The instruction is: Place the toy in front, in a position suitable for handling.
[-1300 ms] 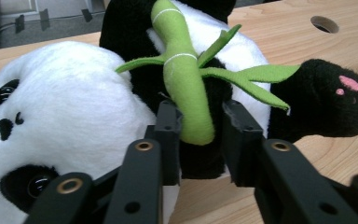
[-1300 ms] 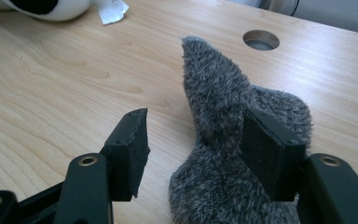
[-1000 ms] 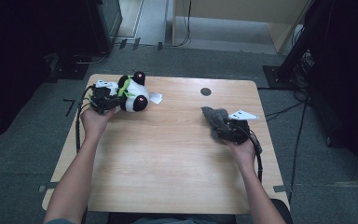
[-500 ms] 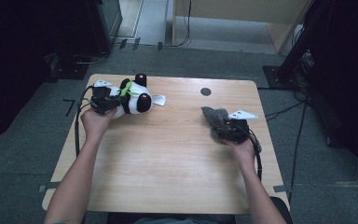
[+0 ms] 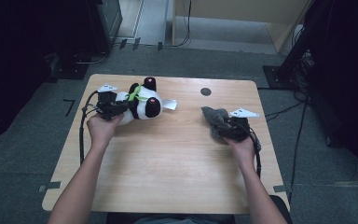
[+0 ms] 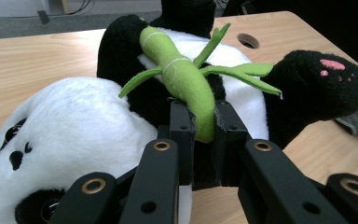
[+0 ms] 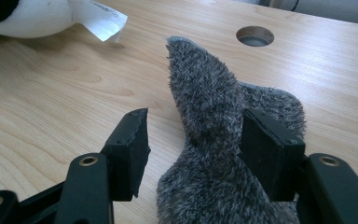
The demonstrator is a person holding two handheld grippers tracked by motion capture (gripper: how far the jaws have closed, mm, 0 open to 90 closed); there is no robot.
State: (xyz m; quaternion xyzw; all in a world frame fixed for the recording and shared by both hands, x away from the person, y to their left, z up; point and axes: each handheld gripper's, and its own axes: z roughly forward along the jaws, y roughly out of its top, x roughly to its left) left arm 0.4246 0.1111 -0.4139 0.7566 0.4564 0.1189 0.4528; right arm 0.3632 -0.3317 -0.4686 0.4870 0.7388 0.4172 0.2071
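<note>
My left gripper (image 6: 200, 140) is pinched tight on the green felt bamboo stalk (image 6: 182, 79) sewn to a stuffed panda (image 6: 74, 126). In the left gripper view, the 2 black jaws press on the stalk's lower end from either side. In the high view, the panda (image 5: 142, 102) lies on its side at the far left of the wooden table (image 5: 168, 168), its white tag (image 5: 169, 104) pointing toward the middle.

My right gripper (image 7: 191, 149) stands partly spread around a fuzzy grey cloth (image 7: 219, 140). 1 pad touches the cloth's raised fold; the other stands apart from it, so nothing is gripped there. In the high view, the cloth (image 5: 213, 117) sits near the table's right side, well apart from the panda.

I judge the step in hand to be securing both soft things. The next move calls for closing my right gripper on the cloth fold, while my left hand guards against the thin stalk slipping or tearing.
</note>
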